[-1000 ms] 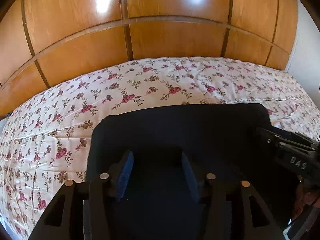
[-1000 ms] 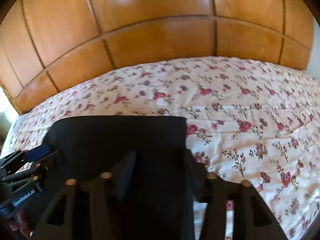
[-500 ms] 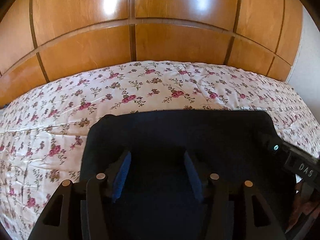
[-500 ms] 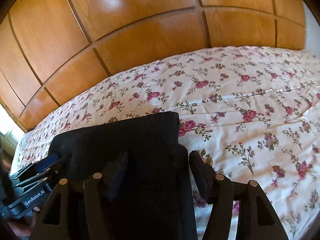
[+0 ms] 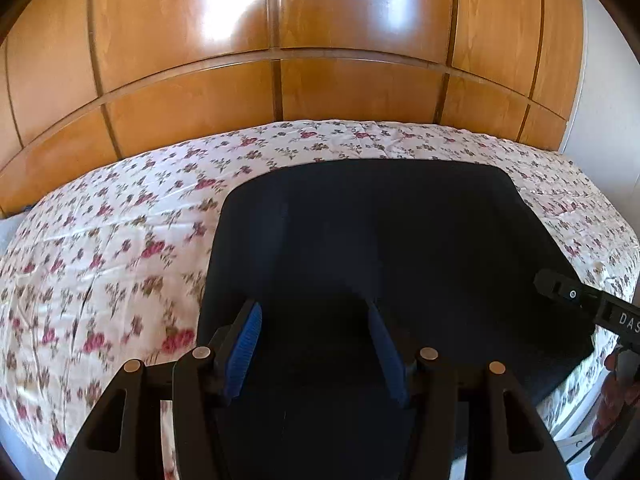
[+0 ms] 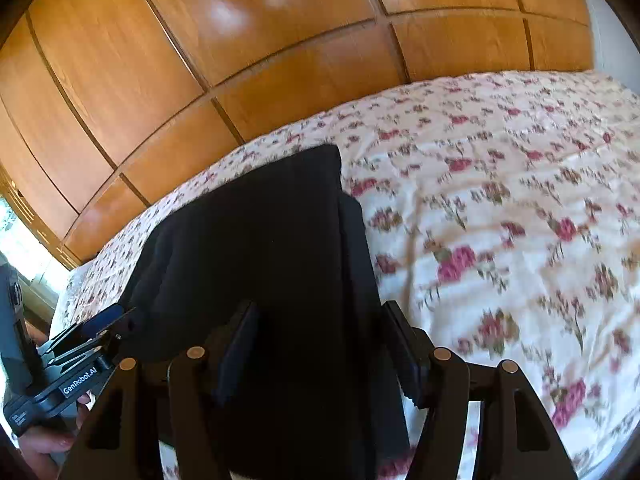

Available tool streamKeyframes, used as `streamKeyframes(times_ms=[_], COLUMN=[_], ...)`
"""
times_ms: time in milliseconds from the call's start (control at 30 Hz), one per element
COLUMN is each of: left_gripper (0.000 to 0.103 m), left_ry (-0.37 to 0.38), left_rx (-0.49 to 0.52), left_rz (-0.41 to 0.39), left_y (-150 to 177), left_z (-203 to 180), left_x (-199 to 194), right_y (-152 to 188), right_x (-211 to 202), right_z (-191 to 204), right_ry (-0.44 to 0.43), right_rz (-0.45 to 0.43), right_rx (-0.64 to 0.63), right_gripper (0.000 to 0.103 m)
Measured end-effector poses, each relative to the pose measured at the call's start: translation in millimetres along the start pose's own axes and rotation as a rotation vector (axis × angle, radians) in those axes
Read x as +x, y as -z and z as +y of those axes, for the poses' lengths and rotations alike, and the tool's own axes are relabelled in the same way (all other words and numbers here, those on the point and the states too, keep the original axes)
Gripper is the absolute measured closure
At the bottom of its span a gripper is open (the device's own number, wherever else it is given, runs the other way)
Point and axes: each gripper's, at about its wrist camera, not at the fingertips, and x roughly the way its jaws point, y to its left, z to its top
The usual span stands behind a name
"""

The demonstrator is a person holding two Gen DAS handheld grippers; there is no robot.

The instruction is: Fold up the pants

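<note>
Dark navy pants (image 5: 380, 240) lie folded flat on the flowered bedspread (image 5: 100, 260), their far edge close to the bed's far side. My left gripper (image 5: 312, 320) is over the near part of the pants. Its blue pads (image 5: 244, 340) stand wide apart with cloth lying between them, not pinched. My right gripper (image 6: 320, 312) is over the right side of the pants (image 6: 260, 240), jaws spread, and the cloth's right edge runs beside its right finger. Each gripper shows in the other's view: the right gripper (image 5: 560, 288) and the left gripper (image 6: 100, 328).
A glossy wooden wardrobe (image 5: 320, 40) stands directly behind the bed. More flowered bedspread (image 6: 500, 220) stretches to the right of the pants. A bright window (image 6: 16, 248) is at far left, and a hand (image 6: 40, 444) holds the left gripper's handle.
Both grippers moved across the bed, and the pants now lie nearer the wardrobe side. The right view has tilted, and its jaws stand a little wider.
</note>
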Motion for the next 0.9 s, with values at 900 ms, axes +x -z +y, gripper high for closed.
streamKeyframes(times_ms=[900], left_gripper=[0.034], left_ry=[0.350], left_rx=[-0.338], left_rz=[0.142], left_y=[22], left_z=[95], left_x=[0], right_y=[8], right_x=[7], right_z=[-30], right_ry=[-0.151], right_rz=[0.137], right_rx=[0.113], right_gripper=[0.017])
